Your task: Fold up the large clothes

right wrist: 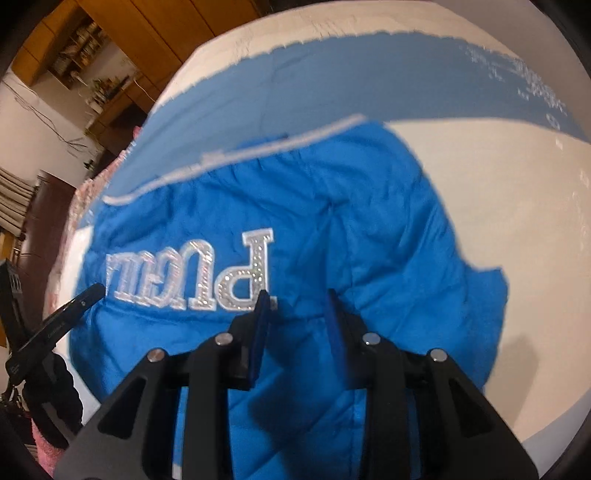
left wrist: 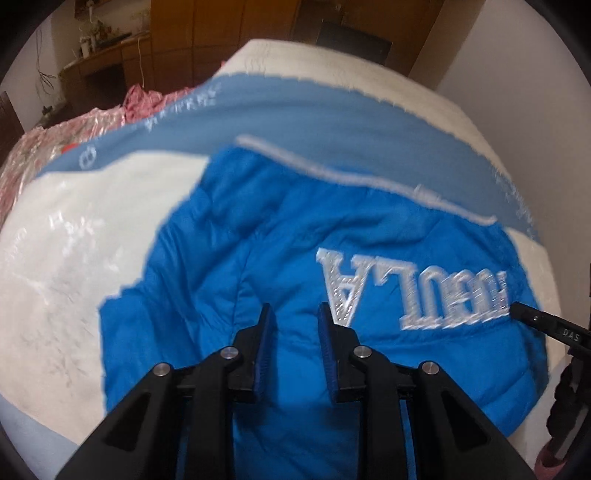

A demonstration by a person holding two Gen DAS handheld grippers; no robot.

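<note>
A bright blue quilted jacket (left wrist: 258,266) lies spread on a bed (left wrist: 74,258) covered in white bedding with a broad dusty-blue band (left wrist: 332,125) running across it; the jacket's far edge, trimmed in a pale grey strip (left wrist: 354,177), lies over that band; large silver embroidered letters (left wrist: 417,291) cross the jacket, upside down in both views. The left gripper (left wrist: 293,314) hangs over the jacket just left of the lettering, its jaws a narrow way apart with blue cloth showing in the gap and nothing pinched; the right gripper (right wrist: 297,299) hovers just right of the lettering, jaws likewise narrowly parted and holding nothing. Each wrist view catches the tip of the other gripper at its edge, near the opposite end of the letters. Pink plastic-wrapped bedding (left wrist: 55,147) sits at the bed's far left; wooden cabinets (left wrist: 221,26) stand behind.
</note>
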